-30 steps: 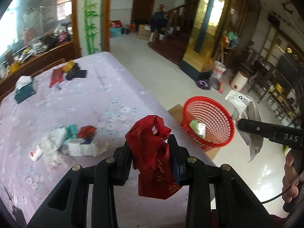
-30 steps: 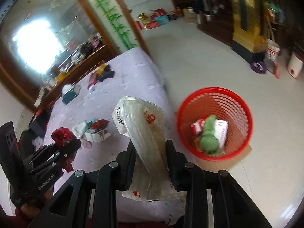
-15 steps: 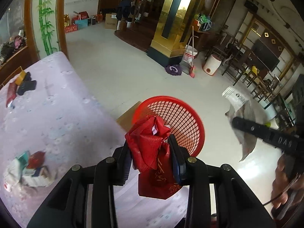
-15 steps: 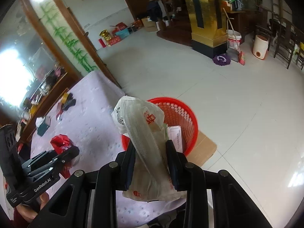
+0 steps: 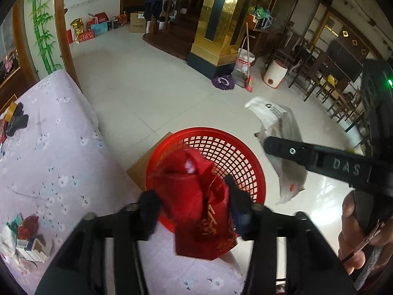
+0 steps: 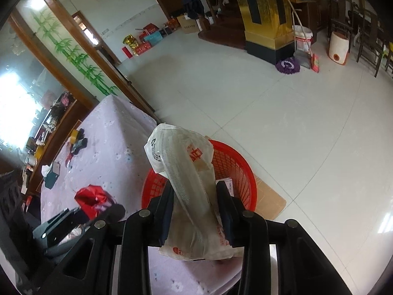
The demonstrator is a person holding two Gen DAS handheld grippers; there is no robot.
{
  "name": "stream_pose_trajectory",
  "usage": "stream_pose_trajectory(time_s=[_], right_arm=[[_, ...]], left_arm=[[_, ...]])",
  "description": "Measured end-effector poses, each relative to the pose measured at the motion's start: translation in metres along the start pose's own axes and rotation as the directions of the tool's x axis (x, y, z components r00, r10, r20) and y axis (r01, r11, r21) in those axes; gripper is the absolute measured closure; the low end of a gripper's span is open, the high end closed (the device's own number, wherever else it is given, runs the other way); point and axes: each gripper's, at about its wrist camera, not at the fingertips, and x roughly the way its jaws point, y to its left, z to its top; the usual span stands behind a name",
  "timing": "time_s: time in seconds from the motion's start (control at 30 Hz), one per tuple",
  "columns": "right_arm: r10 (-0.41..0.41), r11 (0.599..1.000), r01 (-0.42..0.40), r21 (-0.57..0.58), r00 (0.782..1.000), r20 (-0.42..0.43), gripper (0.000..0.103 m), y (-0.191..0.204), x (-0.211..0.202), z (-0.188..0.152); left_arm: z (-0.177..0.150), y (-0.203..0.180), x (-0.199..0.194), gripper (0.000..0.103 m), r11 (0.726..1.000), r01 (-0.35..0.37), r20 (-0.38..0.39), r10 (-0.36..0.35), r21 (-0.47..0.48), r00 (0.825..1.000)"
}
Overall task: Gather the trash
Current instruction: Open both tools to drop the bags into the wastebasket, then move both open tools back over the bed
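My left gripper (image 5: 191, 194) has its fingers spread wide, and a crumpled red bag (image 5: 196, 201) hangs blurred between them, over the red mesh basket (image 5: 235, 157) on the floor. My right gripper (image 6: 195, 196) is shut on a white plastic bag with red print (image 6: 189, 177), held above the same basket (image 6: 235, 167) beside the table edge. The right gripper and its white bag (image 5: 282, 142) also show at the right of the left wrist view. The left gripper with the red bag (image 6: 91, 198) shows at the lower left of the right wrist view.
The table with a lilac flowered cloth (image 5: 49, 147) holds a pile of wrappers and small boxes (image 5: 24, 238) and dark items at its far end (image 5: 14, 120). A cardboard sheet (image 6: 270, 196) lies under the basket. Mop, bucket and chairs stand across the tiled floor.
Both grippers swung from the table out over the basket. The left fingers have spread apart and the red bag has slipped lower between them. The right gripper still holds its white bag.
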Motion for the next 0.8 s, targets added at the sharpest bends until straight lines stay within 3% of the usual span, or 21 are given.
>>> stream_pose_trajectory(time_s=[0.13, 0.37, 0.57, 0.8], right_arm=[[0.017, 1.000, -0.016, 0.015, 1.000, -0.017, 0.056, -0.007, 0.009, 0.007], [0.013, 1.000, -0.013, 0.004, 1.000, 0.012, 0.054, -0.001, -0.012, 0.002], [0.038, 0.998, -0.038, -0.050, 0.999, -0.004, 0.054, 0.033, -0.032, -0.039], [0.097, 0.985, -0.113, -0.133, 0.988, -0.120, 0.054, 0.087, -0.011, -0.096]], left_arm=[[0.000, 0.001, 0.000, 0.040, 1.000, 0.016, -0.005, -0.016, -0.009, 1.000], [-0.016, 0.016, -0.031, 0.039, 0.999, 0.013, 0.030, -0.011, -0.050, 0.999], [-0.045, 0.039, -0.070, 0.038, 0.996, -0.061, 0.077, 0.066, -0.067, 0.995], [-0.087, 0.084, -0.112, 0.037, 0.977, -0.141, 0.098, 0.158, -0.160, 0.983]])
